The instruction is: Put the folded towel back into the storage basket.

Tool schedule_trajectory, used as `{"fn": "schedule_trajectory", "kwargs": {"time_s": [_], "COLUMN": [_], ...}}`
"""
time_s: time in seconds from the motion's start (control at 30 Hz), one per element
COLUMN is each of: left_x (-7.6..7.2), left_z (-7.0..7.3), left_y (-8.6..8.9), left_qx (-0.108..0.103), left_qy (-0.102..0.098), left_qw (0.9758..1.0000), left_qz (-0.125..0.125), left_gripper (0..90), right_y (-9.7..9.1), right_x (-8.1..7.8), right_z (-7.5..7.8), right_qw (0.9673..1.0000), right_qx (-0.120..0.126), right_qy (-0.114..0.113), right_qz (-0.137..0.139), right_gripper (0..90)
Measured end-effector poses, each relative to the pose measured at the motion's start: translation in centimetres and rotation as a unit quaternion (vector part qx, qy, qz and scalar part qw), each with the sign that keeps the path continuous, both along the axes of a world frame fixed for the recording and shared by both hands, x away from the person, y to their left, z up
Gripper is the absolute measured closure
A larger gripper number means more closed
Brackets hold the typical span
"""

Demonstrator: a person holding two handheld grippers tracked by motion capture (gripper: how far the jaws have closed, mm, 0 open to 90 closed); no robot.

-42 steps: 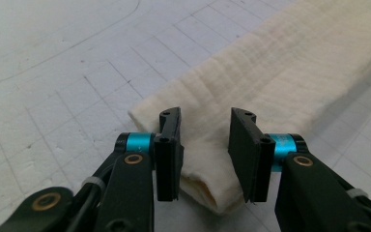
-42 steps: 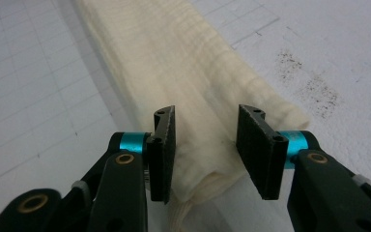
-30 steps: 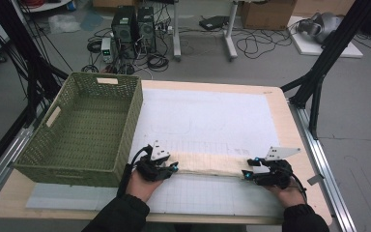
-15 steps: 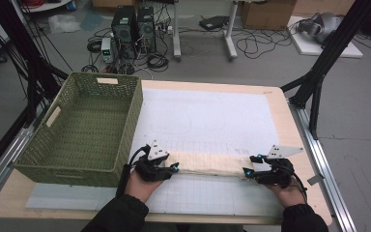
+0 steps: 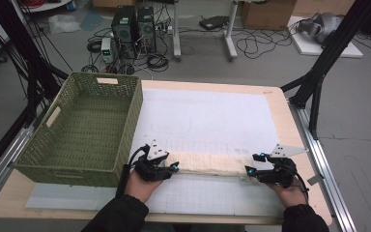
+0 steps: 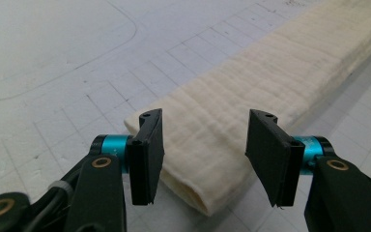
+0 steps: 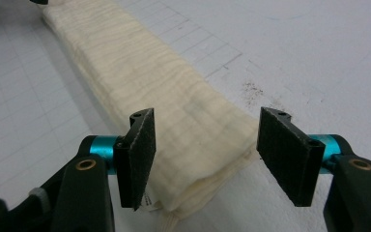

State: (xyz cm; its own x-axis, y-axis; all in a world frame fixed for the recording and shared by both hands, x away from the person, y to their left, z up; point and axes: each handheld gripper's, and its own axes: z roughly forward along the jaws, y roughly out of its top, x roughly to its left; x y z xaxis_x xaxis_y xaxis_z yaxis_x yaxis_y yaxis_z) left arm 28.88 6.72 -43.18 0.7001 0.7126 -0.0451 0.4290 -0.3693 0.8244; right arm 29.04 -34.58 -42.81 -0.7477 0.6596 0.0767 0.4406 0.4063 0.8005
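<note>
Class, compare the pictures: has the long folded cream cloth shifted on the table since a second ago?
No. The long folded cream cloth lies in the same spot beside the green woven basket.

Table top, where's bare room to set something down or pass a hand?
The white mat is bare from the folded cloth to the table's far edge. The green basket fills the left side. The near strip is crowded: left gripper and right gripper, jaws open, at the cloth's ends.

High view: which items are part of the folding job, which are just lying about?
In the job: folded cream cloth, left gripper, right gripper, both open at its ends, jaws just been opening.
Lying about: green wicker basket, computer towers, cardboard box.
</note>
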Motion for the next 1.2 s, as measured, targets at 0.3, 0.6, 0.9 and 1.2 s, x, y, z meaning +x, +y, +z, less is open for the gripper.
{"fn": "schedule_trajectory", "kwargs": {"time_s": [0.3, 0.6, 0.9, 1.2], "left_x": [0.1, 0.2, 0.5, 0.5], "left_z": [-0.2, -0.8, -1.5, -1.7], "left_y": [0.3, 0.2, 0.3, 0.3], "left_qx": [0.012, 0.026, 0.013, -0.002], "left_qy": [0.008, 0.024, 0.045, 0.053], "left_qw": [0.9996, 0.999, 0.9984, 0.9984], "left_qz": [0.023, 0.028, 0.031, 0.017], "left_gripper": [49.0, 48.9, 53.6, 77.5], "right_y": [-0.3, -0.5, 0.2, 0.2], "right_x": [0.2, 0.4, 0.7, 0.9], "right_z": [-0.1, -0.5, -1.5, -1.6], "right_qw": [0.9997, 0.9989, 0.9973, 0.9962], "right_qx": [-0.003, -0.01, -0.033, -0.013], "right_qy": [0.008, 0.029, 0.064, 0.086], "right_qz": [-0.023, -0.034, -0.015, 0.004], "right_gripper": [38.6, 39.7, 46.6, 71.9]}}
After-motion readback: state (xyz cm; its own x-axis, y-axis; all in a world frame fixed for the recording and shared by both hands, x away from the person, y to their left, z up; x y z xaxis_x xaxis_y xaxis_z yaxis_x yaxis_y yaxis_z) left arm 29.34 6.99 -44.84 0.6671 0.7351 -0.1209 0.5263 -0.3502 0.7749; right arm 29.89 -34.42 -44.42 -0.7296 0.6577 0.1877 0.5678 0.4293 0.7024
